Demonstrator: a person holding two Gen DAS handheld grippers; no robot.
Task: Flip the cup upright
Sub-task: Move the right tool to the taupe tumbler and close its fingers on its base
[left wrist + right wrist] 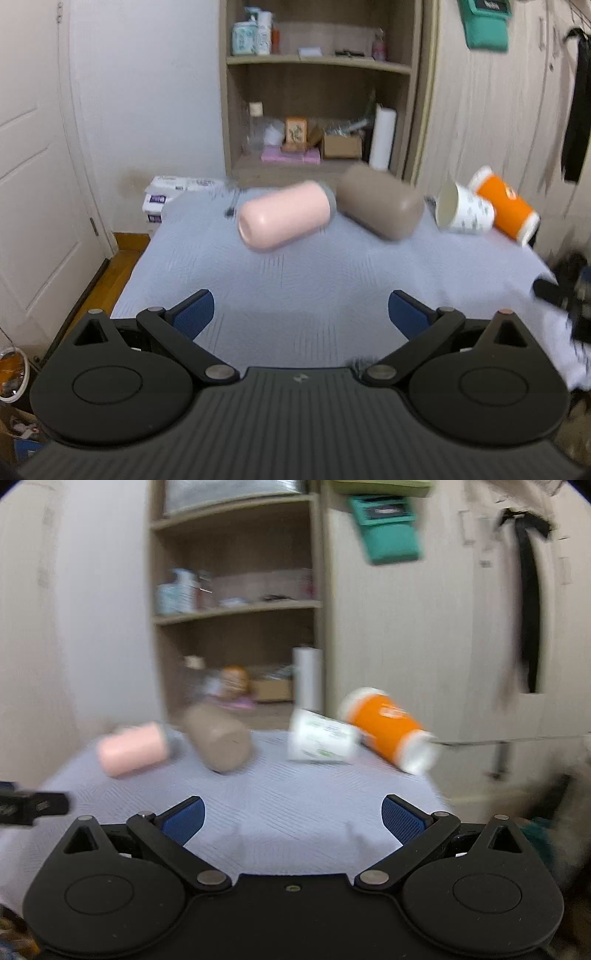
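Note:
Several cups lie on their sides at the far end of a table under a pale grey cloth (295, 280). From left to right: a pink cup (284, 219) (131, 751), a brown cup (380, 201) (219, 740), a white patterned paper cup (463, 208) (321, 740) and an orange cup (508, 206) (388, 729). My left gripper (301, 315) is open and empty, well short of the cups. My right gripper (291, 818) is open and empty, also short of them. Both views are blurred.
A wooden shelf unit (317, 85) with boxes, bottles and a paper roll stands behind the table. A white door (33, 166) is on the left, a wardrobe (491, 110) with a hanging black strap on the right. The table's left edge drops to a wooden floor (110, 273).

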